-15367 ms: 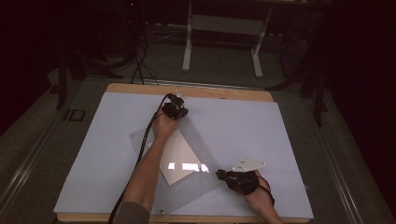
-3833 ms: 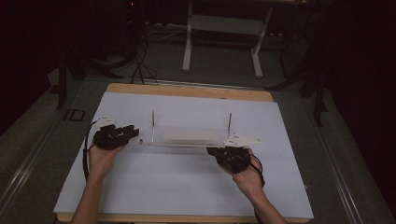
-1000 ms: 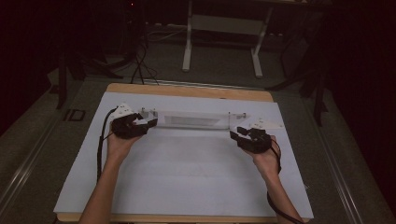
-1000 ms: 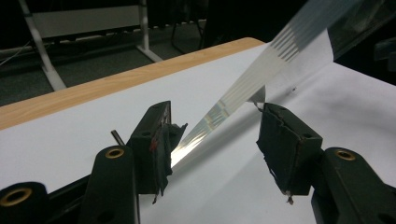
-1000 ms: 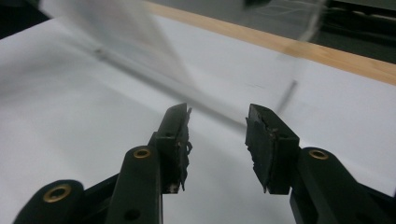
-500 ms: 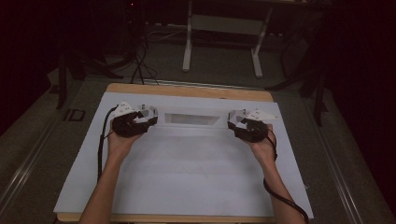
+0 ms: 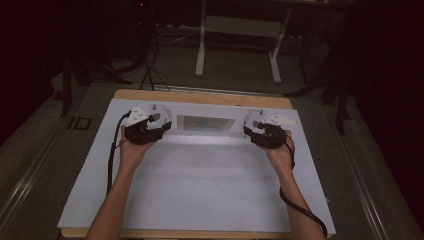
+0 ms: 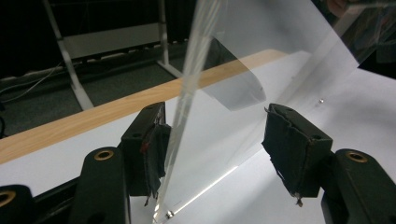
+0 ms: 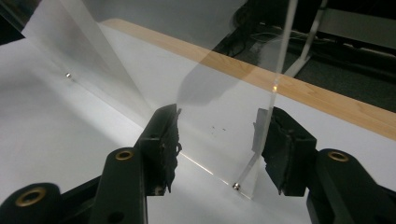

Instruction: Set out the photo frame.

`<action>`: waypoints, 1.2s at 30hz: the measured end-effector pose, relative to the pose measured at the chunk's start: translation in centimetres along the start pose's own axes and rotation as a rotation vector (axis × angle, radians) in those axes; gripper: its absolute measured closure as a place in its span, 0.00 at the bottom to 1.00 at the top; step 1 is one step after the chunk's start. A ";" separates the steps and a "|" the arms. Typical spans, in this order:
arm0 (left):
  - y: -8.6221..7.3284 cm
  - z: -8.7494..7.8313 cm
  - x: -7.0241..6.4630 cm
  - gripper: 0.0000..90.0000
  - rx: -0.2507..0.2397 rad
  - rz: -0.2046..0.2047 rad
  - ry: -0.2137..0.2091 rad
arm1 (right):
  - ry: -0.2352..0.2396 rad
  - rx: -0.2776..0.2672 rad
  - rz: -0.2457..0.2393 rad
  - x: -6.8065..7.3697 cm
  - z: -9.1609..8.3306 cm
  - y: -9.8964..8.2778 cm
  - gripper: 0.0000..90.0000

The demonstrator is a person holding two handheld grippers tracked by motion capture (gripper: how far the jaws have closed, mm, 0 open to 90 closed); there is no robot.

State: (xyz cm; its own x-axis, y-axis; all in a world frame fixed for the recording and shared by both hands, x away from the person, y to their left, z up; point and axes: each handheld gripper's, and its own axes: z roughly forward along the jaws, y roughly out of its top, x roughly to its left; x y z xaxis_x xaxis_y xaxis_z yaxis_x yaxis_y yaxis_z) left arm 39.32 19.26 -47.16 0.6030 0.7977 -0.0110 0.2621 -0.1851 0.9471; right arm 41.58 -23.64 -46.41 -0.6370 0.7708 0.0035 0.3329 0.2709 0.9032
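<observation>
hands are reaching forward side by side, left gripper (image 7: 159, 131) and right gripper (image 7: 252, 131) facing inward at a clear acrylic stand (image 7: 205, 125) near the desk's (image 7: 200, 190) far edge. left fingers (image 8: 152, 149) have just been opening, right fingers (image 9: 163, 140) are gaping wide; the stand's end panels are sitting between them, unclamped.

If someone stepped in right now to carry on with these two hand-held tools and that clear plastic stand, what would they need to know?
Left tool: jaws have just been opening; the clear stand has its end panel between them, close to one pad, with a clear gap to the other.
Right tool: jaws apart around the stand's other end panel, close to one pad, not clamped.
Stand: upright near the far edge of the white table.
Done: stand set down there.
Left: probably draw both tools back clear of the panels.
</observation>
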 end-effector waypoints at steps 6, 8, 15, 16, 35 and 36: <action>0.0 0.3 0.1 0.46 -0.008 -0.026 0.007 | 0.010 -0.003 0.014 -0.3 0.3 0.1 0.54; 0.0 0.4 0.2 0.47 -0.014 -0.033 0.011 | 0.009 -0.003 0.016 -0.4 0.5 0.1 0.53; 0.4 0.9 0.6 0.47 -0.013 -0.047 0.023 | -0.044 -0.009 -0.017 -0.2 1.2 0.2 0.53; 0.5 1.0 0.7 0.48 -0.015 -0.054 0.022 | -0.060 -0.009 -0.026 -0.1 1.4 0.3 0.53; 1.3 1.8 0.6 0.47 -0.010 -0.076 0.105 | -0.075 -0.031 0.058 -0.3 2.1 0.8 0.53; 1.3 1.7 0.5 0.47 -0.007 -0.084 0.103 | -0.073 -0.030 0.061 -0.2 2.0 0.8 0.53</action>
State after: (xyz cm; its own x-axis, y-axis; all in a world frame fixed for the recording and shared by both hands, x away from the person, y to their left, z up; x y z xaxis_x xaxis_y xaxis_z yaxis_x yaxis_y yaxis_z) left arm 41.23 18.48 -46.50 0.4982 0.8652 -0.0572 0.3026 -0.1116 0.9465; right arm 43.37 -22.46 -46.49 -0.5638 0.8254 0.0289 0.3479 0.2055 0.9147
